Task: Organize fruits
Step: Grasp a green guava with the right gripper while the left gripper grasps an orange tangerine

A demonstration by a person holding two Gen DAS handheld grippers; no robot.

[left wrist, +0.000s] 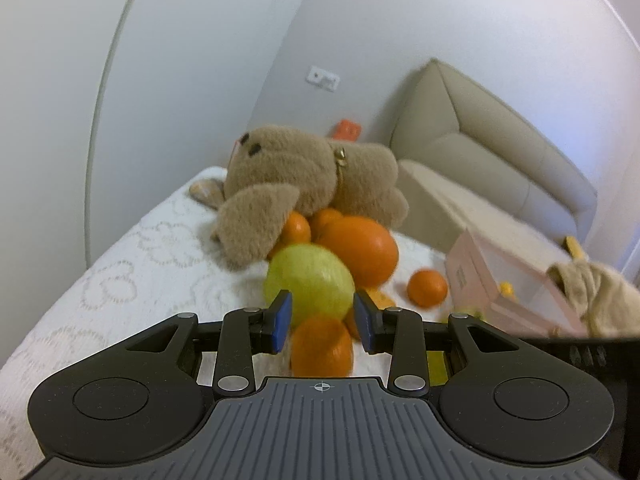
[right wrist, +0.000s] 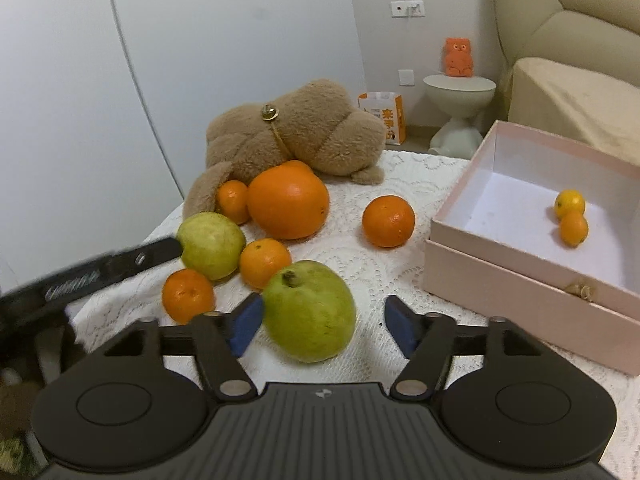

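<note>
Our right tongs [right wrist: 320, 326] stand apart around a green guava [right wrist: 310, 312]: the left pad [right wrist: 246, 326] lies against the fruit's side, while the right pad is clear of it, so nothing is clamped. Our left tongs [left wrist: 322, 322] are drawn together as near as they go, with nothing pressed between the pads; a small orange [left wrist: 322, 346] sits just below and beyond them, and a second guava [left wrist: 310, 282] lies ahead. Both tools tilt downward toward the lace cloth [right wrist: 380, 276].

Around the guava we see small oranges [right wrist: 188, 294] to its left and behind it, a large orange [right wrist: 288, 200] farther back against a brown plush toy [right wrist: 304, 128], and one orange [right wrist: 388, 220] alone on open cloth. From the right view, the left tool's dark arm [right wrist: 120, 264] reaches in beside the second guava.

To the right stands a pink box [right wrist: 520, 272], open, with two small fruits [right wrist: 572, 216] inside near its far side. Bare cloth lies between the guava and the box's near wall.
</note>
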